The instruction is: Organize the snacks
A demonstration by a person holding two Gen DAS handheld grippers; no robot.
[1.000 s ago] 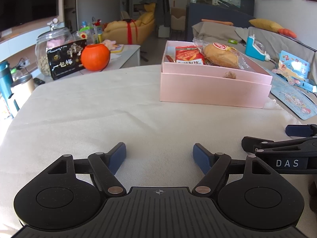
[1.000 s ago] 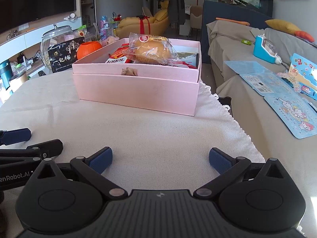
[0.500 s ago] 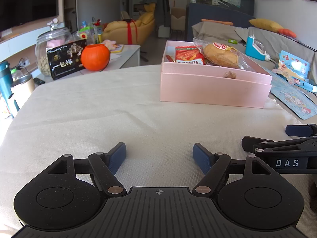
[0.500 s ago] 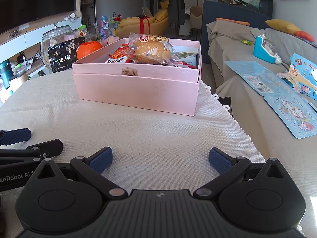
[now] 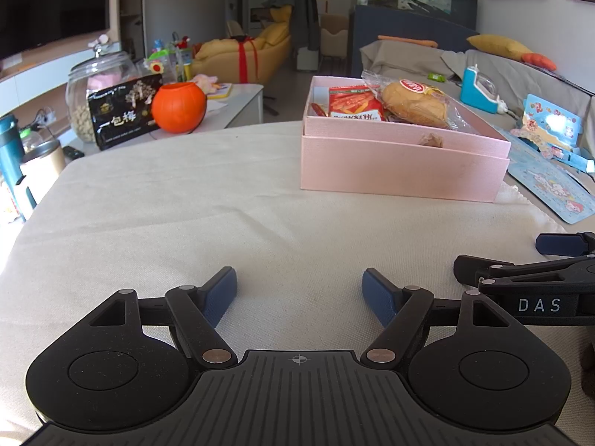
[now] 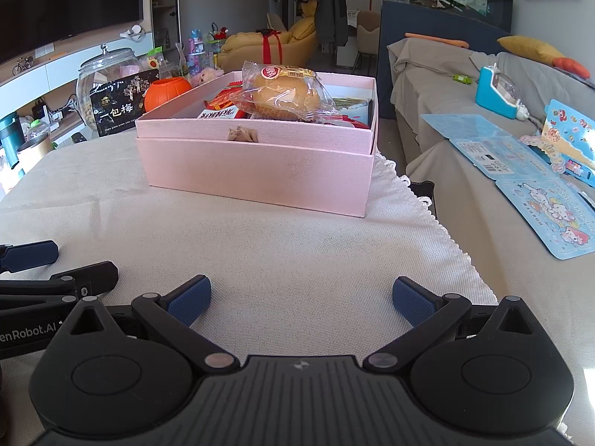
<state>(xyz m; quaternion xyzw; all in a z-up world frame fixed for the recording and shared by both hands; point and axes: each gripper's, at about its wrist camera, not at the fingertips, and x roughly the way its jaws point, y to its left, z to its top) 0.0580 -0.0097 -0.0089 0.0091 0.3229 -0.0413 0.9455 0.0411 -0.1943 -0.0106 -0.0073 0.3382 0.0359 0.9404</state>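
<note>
Nothing has moved — left gripper and right gripper both spread, empty; pink box seemingly full.

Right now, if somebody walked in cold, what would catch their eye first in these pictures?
Likely the pink box on the cloth-covered table, open, with a wrapped bun lying on top of red snack packs. Next, the orange pumpkin beside a black packet beyond the table's far edge. Both tongs, left and right, rest open and empty up front.

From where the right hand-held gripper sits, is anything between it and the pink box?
Nothing visible: only bare cloth lies between the open right hand-held gripper and the pink box.
</note>
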